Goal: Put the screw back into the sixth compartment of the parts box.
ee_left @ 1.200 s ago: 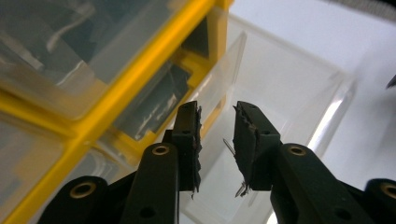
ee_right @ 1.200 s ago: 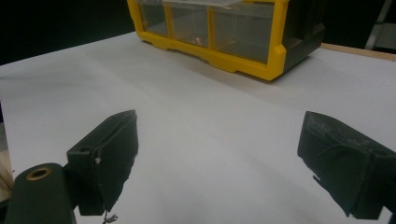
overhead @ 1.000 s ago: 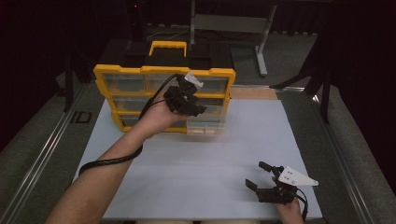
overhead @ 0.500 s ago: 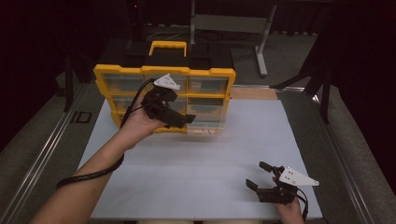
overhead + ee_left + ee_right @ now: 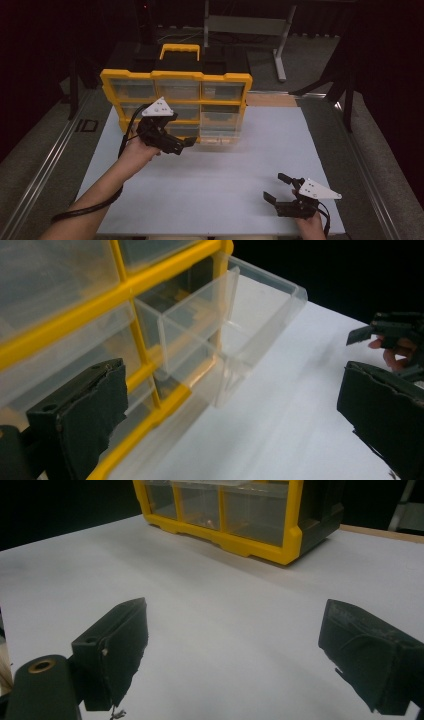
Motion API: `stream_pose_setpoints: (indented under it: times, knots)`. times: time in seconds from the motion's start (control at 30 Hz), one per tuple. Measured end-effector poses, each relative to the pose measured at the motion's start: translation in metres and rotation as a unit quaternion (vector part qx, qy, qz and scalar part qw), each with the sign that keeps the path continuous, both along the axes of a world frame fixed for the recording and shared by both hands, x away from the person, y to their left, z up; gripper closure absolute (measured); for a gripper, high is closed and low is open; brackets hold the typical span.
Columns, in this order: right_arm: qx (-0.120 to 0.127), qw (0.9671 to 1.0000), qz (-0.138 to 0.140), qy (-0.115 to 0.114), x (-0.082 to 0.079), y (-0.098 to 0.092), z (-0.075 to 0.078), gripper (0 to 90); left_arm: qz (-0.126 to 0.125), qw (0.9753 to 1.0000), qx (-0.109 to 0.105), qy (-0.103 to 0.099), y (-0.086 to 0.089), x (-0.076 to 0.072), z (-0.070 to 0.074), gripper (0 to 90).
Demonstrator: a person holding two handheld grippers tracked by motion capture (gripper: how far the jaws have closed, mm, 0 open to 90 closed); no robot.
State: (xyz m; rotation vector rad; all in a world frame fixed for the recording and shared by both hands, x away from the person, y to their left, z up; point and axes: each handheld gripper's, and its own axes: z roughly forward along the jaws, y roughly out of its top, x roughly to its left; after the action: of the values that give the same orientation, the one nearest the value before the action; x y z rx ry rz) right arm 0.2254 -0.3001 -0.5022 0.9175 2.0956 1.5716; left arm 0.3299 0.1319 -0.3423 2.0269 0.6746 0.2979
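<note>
Leftward has drifted the left tool [image 5: 186,144], open, beside the pulled-out drawer [image 5: 235,335]; right tool [image 5: 278,187] open.

The left forearm is reaching diagonally forward from the lower left, its hand [image 5: 136,148] holding the left gripper [image 5: 186,144] raised with the jaws spread wide and nothing between them. The right hand [image 5: 311,226] is holding the right gripper [image 5: 277,188] low at the near right, jaws likewise gaping and pointing left and forward.
</note>
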Motion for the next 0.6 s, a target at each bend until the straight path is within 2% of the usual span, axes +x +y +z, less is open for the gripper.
stream_pose_setpoints:
  times: [0.1, 0.2, 0.27, 0.33, 0.37, 0.43, 0.6]
  knots:
    - [-0.001, 1.0000, -0.001, -0.001, 0.000, 0.000, 0.000, 12.4, -0.002, 1.0000, 0.002, -0.003, 0.004, -0.005, -0.008, 0.7]
    - [-0.002, 1.0000, -0.001, 0.001, -0.001, 0.000, 0.000, 12.4, -0.005, 0.9996, -0.003, -0.029, 0.012, -0.015, -0.022, 0.6]
    - [-0.002, 1.0000, -0.001, 0.001, -0.001, 0.001, 0.000, 12.4, -0.001, 0.9995, -0.005, -0.033, 0.017, -0.019, -0.028, 0.7]
    - [-0.002, 1.0000, -0.001, 0.001, -0.001, 0.001, 0.000, 12.4, 0.000, 0.9994, -0.009, -0.032, 0.020, -0.022, -0.032, 0.7]
    - [-0.002, 1.0000, -0.001, 0.000, -0.001, 0.001, 0.000, 12.4, -0.004, 0.9994, -0.019, -0.030, 0.026, -0.028, -0.041, 0.7]
    - [-0.002, 1.0000, -0.001, 0.000, -0.001, 0.001, 0.000, 12.4, -0.005, 0.9994, -0.017, -0.028, 0.028, -0.031, -0.045, 0.6]
    - [-0.002, 1.0000, 0.001, -0.001, -0.001, 0.002, 0.001, 12.4, -0.016, 0.9995, -0.017, -0.022, 0.036, -0.043, -0.064, 0.7]
